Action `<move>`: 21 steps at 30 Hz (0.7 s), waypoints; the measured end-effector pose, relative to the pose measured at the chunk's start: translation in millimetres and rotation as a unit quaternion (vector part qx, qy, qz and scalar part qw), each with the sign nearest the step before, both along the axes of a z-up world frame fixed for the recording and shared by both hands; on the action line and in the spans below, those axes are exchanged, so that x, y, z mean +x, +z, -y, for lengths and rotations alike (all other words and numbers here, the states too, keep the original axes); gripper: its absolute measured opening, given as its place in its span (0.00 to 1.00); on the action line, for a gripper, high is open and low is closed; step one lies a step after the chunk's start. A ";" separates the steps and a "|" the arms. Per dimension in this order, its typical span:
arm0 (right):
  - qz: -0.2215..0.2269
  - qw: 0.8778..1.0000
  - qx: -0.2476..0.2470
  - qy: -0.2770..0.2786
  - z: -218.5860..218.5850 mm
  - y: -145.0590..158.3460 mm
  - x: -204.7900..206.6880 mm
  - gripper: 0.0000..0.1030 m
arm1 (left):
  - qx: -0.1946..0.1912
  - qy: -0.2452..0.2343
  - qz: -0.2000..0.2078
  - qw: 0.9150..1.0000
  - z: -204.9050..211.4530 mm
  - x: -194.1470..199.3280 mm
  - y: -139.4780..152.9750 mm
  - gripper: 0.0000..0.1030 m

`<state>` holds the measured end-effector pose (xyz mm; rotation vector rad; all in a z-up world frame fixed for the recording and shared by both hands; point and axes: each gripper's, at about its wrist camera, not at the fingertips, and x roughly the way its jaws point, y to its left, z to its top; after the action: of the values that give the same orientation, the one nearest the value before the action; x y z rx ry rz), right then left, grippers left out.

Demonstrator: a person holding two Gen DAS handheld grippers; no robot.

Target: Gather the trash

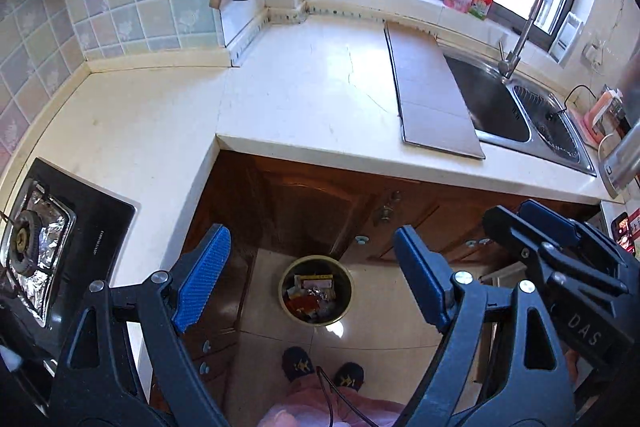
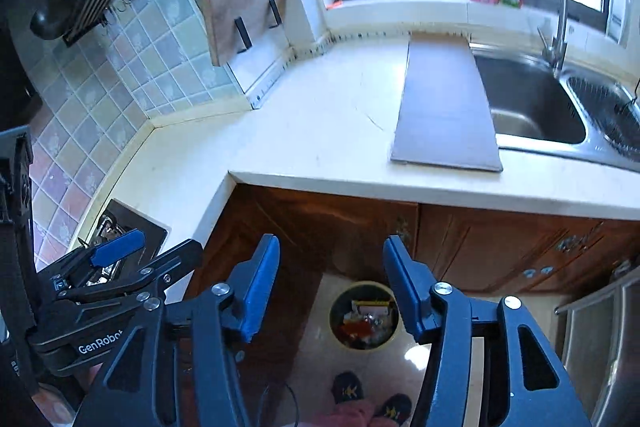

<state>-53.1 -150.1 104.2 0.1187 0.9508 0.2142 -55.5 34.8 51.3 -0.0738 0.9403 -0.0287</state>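
Left gripper (image 1: 310, 267): jaws apart, empty.
Right gripper (image 2: 330, 281): jaws apart, empty.
Trash bin (image 1: 316, 290): round, on tiled floor, holding wrappers.
Countertop (image 1: 304, 87): cream, cardboard sheet (image 1: 434, 93) beside sink (image 1: 520, 111).

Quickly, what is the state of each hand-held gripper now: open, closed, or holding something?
Left hand-held gripper: open, holding nothing.
Right hand-held gripper: open, holding nothing.
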 end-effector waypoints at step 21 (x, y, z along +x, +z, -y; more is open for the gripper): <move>0.036 0.999 -0.015 -0.003 -8.0 11.3 -25.8 0.56 | 0.018 0.017 0.022 0.999 6.9 -10.0 5.1 0.80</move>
<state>-78.9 -142.1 115.5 0.0861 0.8817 0.1964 -65.5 27.8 56.4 -0.0553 0.8949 0.0172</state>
